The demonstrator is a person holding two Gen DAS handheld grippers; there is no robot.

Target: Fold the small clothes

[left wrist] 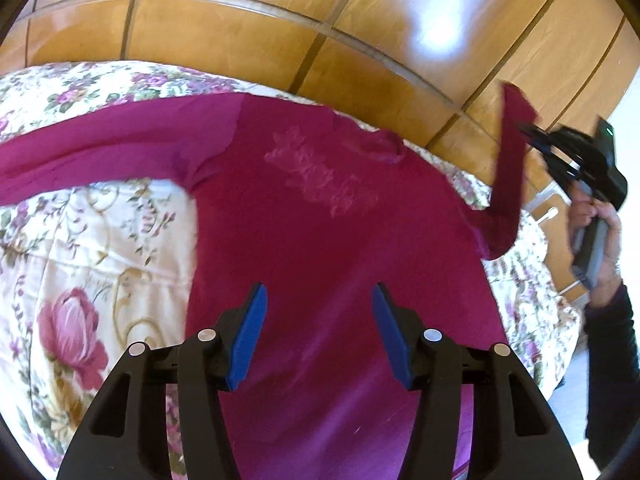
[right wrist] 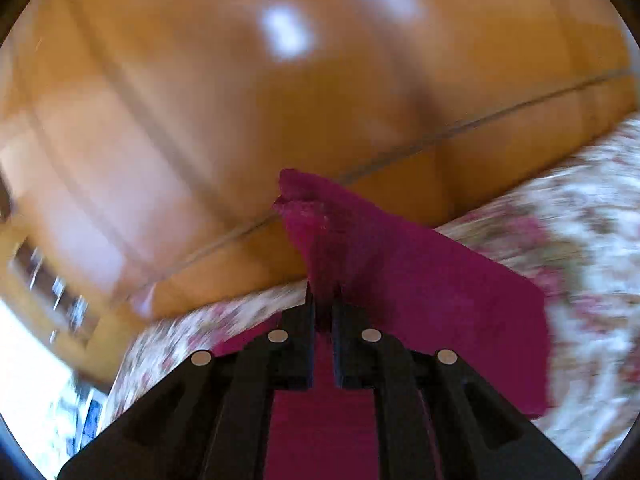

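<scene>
Folding has barely begun: our magenta shirt (left wrist: 320, 220) lies spread flat on the floral bedspread (left wrist: 80, 260), 1 sleeve (left wrist: 510, 168) lifted, pinched by our right gripper (right wrist: 323, 300). Our left gripper (left wrist: 320, 332) hovers spread, empty. Both sleeves and body remain unfolded.

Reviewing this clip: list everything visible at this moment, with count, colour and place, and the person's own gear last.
shirt: one, magenta, faint chest print, spread on the bed; one sleeve lifted.
bedspread: one, cream with pink flowers, under the shirt.
wardrobe: one, glossy brown wood, behind the bed.
left gripper: black with blue pads, open above the shirt, holding nothing.
right gripper: black, shut on the sleeve.
hand: one, dark sleeve, holding the right gripper.
</scene>
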